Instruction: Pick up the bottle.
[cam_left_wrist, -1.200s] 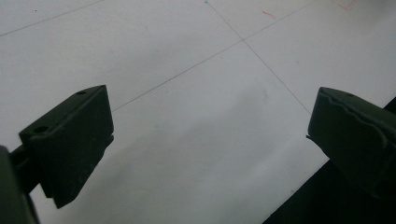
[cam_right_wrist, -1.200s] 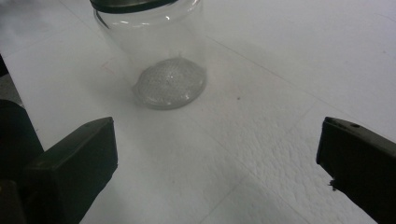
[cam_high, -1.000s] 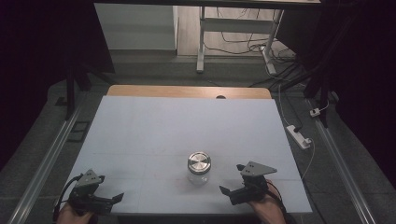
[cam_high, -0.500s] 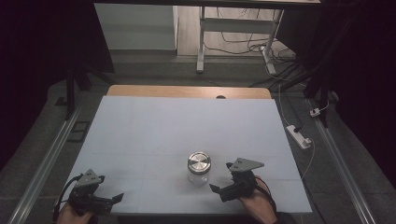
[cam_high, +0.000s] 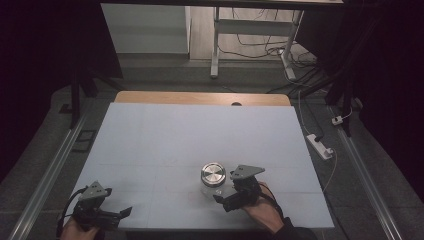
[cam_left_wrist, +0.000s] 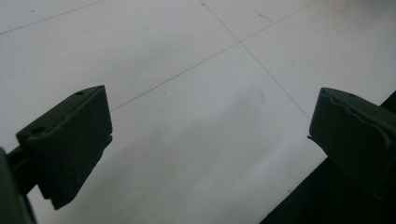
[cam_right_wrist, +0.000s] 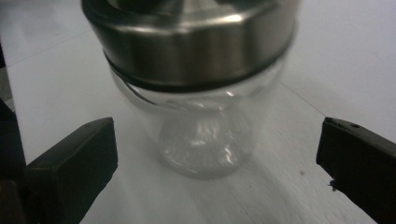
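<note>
Small clear glass jar (cam_high: 213, 181) with steel lid (cam_right_wrist: 191, 39) stands upright near table (cam_high: 150, 145) front edge, right of centre. Right gripper (cam_high: 226, 199) just beside it, jaws spread wide. Left gripper (cam_high: 117, 214) spread, idle, near left corner. Jar likely rigid, slippery, breakable; grasp glass body below lid.

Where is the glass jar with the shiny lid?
The glass jar stands upright on the white table, near its front edge and a little right of the middle, just in front of the open right gripper.
</note>
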